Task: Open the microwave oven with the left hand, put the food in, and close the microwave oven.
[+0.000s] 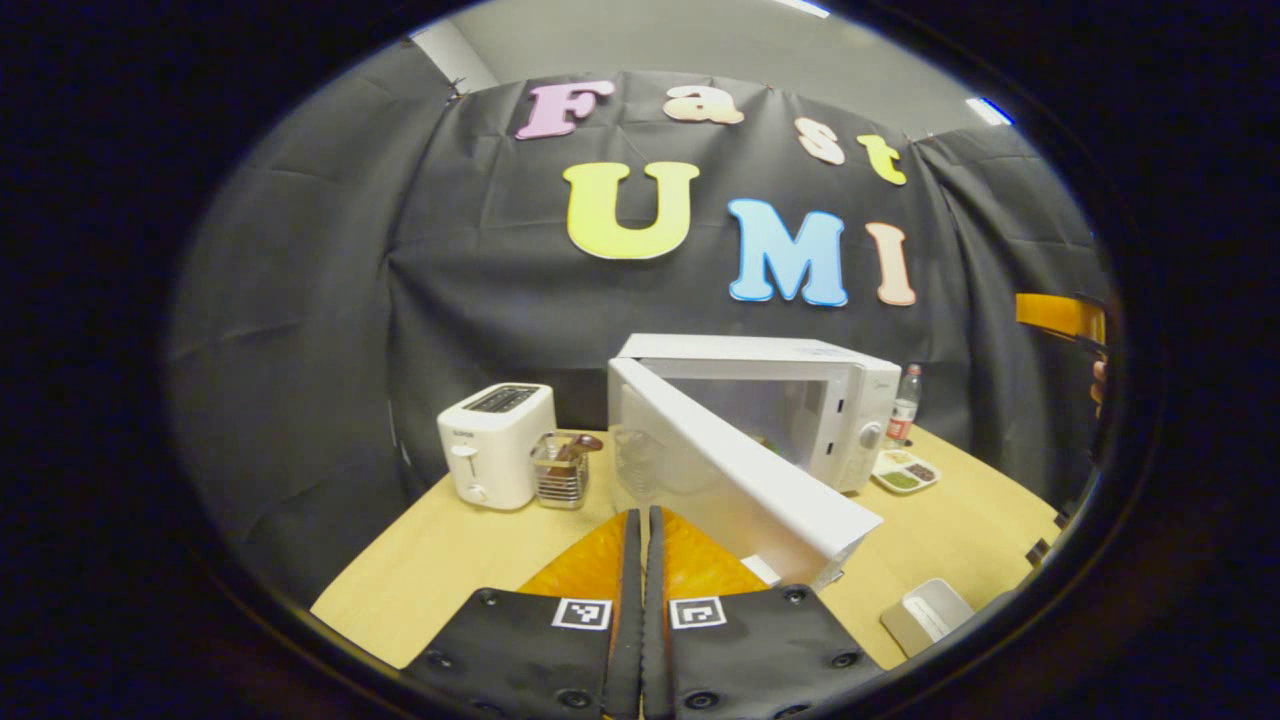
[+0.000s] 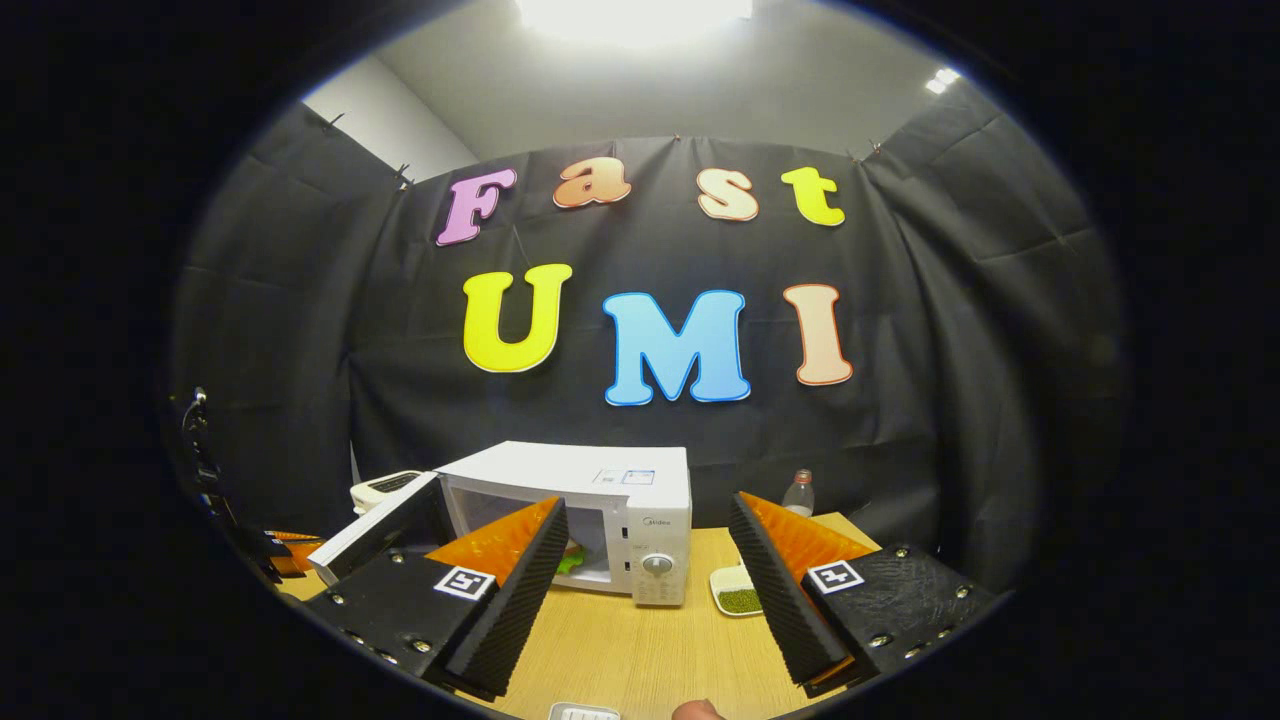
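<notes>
A light wooden worktop (image 1: 450, 560) is sitting inside a booth walled with black cloth, under a pale ceiling with bright lights. A white microwave oven (image 1: 840, 400) is standing at the back of the worktop with its door (image 1: 740, 480) swinging open toward the camera in the left gripper view. In the right gripper view something green, seemingly the food (image 2: 572, 558), is lying inside the lit cavity, partly hidden behind a gripper finger.

A small wire basket (image 1: 560, 472) is sitting between the microwave oven and a white toaster (image 1: 497, 445), holding dark utensils. A white divided tray (image 1: 905, 472) is lying just right of the microwave oven, with green and brown fillings in its compartments. A clear bottle (image 1: 905, 400) is standing behind the tray near the cloth. A small grey-white box (image 1: 928, 612) is lying nearer the front edge.

The left gripper (image 1: 640, 570) is hanging in front of the door's free edge, its fingers pressed together with nothing between them. The right gripper (image 2: 650, 590) is hovering above the worktop facing the microwave oven, its fingers spread wide and holding nothing.
</notes>
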`<state>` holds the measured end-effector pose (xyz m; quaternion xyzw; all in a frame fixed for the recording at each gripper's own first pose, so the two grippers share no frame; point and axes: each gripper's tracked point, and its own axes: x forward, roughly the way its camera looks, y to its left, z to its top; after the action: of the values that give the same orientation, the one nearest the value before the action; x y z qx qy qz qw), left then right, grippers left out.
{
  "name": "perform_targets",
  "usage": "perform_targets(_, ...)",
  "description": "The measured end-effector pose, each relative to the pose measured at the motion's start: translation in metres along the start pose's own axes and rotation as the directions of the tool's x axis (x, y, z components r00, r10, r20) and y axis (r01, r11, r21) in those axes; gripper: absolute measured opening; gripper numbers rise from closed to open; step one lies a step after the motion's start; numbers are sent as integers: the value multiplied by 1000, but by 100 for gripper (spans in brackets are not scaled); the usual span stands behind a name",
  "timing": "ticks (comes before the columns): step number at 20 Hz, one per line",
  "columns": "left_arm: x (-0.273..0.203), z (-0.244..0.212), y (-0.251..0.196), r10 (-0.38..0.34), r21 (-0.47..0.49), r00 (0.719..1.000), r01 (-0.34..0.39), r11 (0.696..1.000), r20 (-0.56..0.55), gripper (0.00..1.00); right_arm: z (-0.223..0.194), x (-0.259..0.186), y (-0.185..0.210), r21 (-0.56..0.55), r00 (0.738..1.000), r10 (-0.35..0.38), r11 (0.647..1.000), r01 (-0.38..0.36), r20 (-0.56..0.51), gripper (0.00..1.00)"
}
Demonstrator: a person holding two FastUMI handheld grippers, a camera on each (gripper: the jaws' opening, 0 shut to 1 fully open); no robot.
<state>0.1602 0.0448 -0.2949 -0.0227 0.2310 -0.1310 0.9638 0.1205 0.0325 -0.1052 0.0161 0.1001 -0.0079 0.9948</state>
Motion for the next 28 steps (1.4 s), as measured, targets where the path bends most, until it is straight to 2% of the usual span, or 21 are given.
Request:
perform_targets(3,16,-1,-25,-80,12,997,80,997,-20,7,-3,-2,-3,-12,1000,-10,1000,10,-16,98)
perform_targets(9,45,1,-68,-207,41,978,208,977,-26,7,9,-9,-16,-21,997,-76,997,76,3,98)
perform_targets(17,94,11,-105,-305,43,952,306,951,-21,7,14,-23,-45,-34,979,-202,979,202,8,98)
perform_targets(28,165,28,-136,-322,53,947,321,946,10,7,15,-39,-70,-55,954,-301,952,300,4,98)
